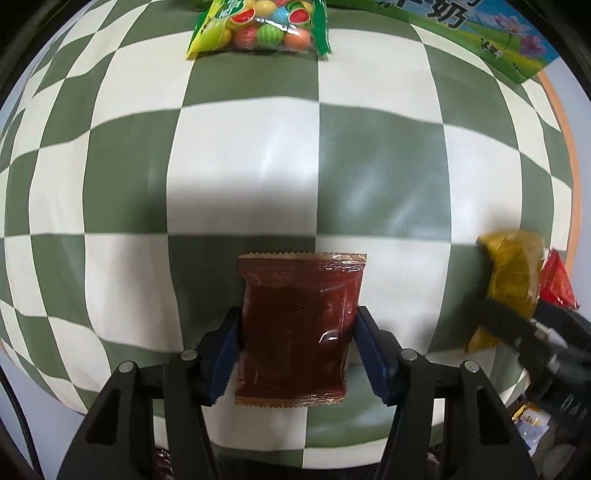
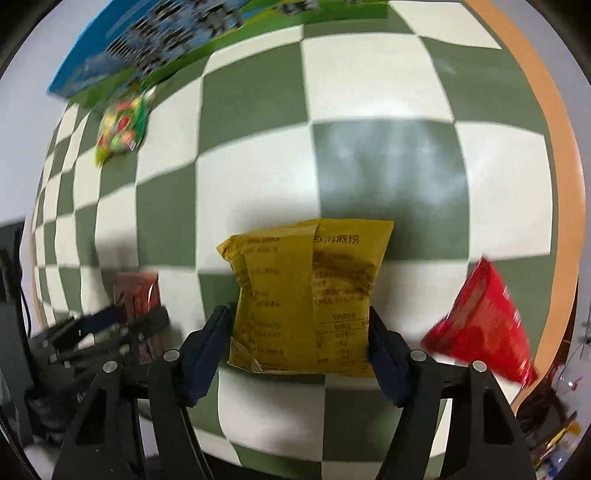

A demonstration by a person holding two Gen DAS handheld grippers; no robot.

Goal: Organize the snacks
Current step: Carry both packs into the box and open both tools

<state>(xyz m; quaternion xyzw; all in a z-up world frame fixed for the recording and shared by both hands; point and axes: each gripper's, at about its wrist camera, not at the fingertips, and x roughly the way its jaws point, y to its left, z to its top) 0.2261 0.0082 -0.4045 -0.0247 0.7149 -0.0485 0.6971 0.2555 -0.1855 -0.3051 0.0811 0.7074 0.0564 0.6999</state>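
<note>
A dark red-brown sauce packet (image 1: 295, 288) lies flat on the green and white checked cloth (image 1: 240, 166). My left gripper (image 1: 299, 317) points down at it, with both blue pads pressed against its side edges. A yellow packet (image 2: 310, 280) with printed text lies on the same cloth, and my right gripper (image 2: 298, 314) is shut on its two sides. In the left wrist view the yellow packet (image 1: 513, 273) shows at the right edge. The brown packet (image 2: 136, 291) appears at the left of the right wrist view, blurred.
A bag of round fruit-coloured candies (image 1: 258, 26) lies far ahead near a blue and green milk carton box (image 1: 480, 33). A red packet (image 2: 484, 325) lies right of the yellow one, close to the table's orange rim (image 2: 557, 166). Clutter sits below the table edge.
</note>
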